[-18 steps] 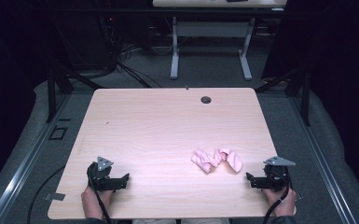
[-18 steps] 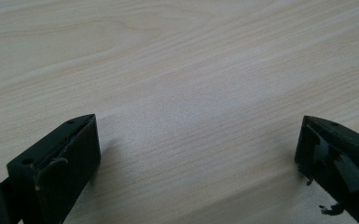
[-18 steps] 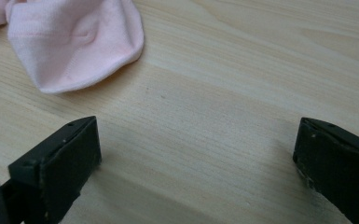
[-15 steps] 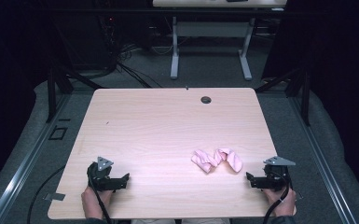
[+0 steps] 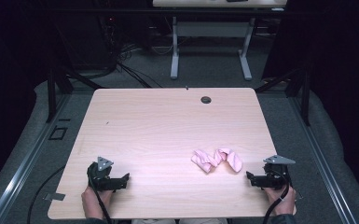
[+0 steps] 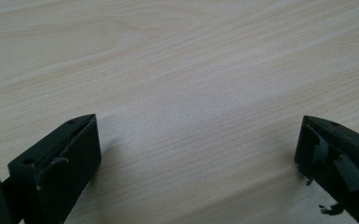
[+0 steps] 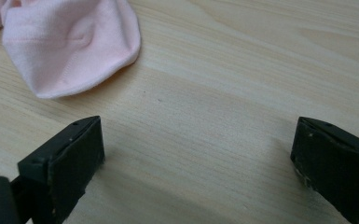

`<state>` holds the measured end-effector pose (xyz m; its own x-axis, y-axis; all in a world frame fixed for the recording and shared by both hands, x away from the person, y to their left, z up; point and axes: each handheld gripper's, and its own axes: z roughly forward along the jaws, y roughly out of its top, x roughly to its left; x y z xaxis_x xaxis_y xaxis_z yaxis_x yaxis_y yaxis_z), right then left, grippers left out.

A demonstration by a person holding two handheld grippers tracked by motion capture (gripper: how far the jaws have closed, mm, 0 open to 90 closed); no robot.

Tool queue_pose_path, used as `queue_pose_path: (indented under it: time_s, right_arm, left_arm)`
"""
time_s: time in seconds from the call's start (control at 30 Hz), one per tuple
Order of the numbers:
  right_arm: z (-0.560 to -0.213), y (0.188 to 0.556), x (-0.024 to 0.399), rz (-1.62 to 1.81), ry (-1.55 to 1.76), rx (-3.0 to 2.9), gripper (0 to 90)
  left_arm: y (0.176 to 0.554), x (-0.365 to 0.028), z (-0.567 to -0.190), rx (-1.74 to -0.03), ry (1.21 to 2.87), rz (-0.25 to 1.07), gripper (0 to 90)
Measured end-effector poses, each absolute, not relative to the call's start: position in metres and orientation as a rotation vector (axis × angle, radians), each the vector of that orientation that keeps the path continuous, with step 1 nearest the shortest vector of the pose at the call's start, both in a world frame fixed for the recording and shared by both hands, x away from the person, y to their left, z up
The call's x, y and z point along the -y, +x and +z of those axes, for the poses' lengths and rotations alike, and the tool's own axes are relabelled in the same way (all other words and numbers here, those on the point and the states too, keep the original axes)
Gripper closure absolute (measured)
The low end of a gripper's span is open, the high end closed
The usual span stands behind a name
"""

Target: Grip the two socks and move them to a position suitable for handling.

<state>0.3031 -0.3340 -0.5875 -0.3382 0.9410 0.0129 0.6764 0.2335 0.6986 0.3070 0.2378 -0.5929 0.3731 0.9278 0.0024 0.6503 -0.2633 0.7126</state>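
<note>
Cloth [image 5: 217,160]: pink, crumpled; likely light, soft, limp.
Grip: rounded hem at its 3 o'clock end.
Right gripper [image 5: 250,178]: jaws spread, empty.
Left gripper [image 5: 125,179]: jaws spread, empty.

We see a pale wood-grain counter [image 5: 168,135] with rounded corners. A crumpled pink cloth [image 5: 217,159] lies on it near the front right; a dark round hole [image 5: 206,100] sits by the far edge.

Probably a lab or test room, bare wooden table [image 5: 168,126], black curtains, floor cables [image 5: 121,65], carpeted floor
</note>
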Motion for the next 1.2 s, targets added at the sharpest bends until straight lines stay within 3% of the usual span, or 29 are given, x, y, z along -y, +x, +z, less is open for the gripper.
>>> queue_pose_path:
  time_s: [0.47, 1.2]
  right_arm:
    - [-0.559, 0.303, 0.327, 0.887, 1.505, -2.169, 0.0]
    - [-0.51, 0.313, 0.255, 0.937, 1.274, -2.358, 0.0]
  left_arm:
    - [0.307, -0.238, -0.593, -1.358, 2.012, 0.571, 0.1]
    - [0.307, -0.238, -0.593, -1.358, 2.012, 0.571, 0.1]
